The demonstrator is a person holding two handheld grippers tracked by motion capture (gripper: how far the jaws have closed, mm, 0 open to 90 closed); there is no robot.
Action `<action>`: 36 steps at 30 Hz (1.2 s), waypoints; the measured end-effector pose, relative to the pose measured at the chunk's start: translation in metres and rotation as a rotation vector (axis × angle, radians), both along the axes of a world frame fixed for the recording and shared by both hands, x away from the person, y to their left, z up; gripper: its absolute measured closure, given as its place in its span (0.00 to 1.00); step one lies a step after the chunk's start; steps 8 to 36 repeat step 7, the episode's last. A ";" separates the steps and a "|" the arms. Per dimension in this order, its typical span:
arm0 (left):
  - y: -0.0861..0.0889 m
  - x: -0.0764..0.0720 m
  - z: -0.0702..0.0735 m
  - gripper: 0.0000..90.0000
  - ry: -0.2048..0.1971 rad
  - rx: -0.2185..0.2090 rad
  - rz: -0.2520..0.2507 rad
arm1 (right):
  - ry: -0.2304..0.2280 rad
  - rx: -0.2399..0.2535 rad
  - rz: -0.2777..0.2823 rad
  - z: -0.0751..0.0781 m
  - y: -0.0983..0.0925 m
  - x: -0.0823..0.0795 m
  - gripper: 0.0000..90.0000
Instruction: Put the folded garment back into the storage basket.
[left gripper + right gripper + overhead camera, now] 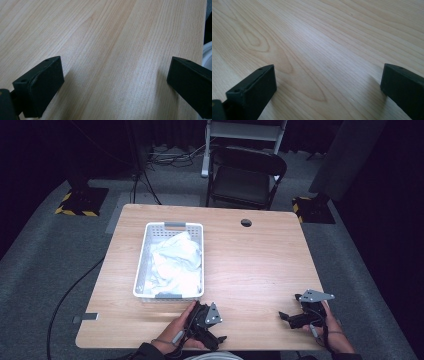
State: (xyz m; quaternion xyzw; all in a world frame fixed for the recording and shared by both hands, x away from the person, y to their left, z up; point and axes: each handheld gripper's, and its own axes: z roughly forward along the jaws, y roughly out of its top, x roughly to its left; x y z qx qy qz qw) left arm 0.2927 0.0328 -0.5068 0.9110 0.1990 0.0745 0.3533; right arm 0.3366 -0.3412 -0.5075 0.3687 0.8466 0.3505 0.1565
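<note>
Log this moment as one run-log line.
left gripper: open, empty, near table edge | right gripper: open, empty, over table | white cloth: in basket, untouched

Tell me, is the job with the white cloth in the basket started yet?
It looks barely begun. Done: nothing that I can see; the white cloth lies crumpled in the white basket. In hand: nothing; the left gripper and right gripper rest low at the near edge of the table, jaws wide open over bare wood. Left: reaching the cloth and handling it.
</note>
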 end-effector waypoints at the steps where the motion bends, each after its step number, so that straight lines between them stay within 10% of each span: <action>1: 0.000 0.000 0.000 0.01 0.000 0.000 0.000 | 0.001 0.000 0.004 0.000 0.003 0.000 0.01; 36: 0.000 0.000 0.000 0.01 0.000 0.001 -0.001 | 0.001 -0.002 0.013 0.000 0.017 0.003 0.01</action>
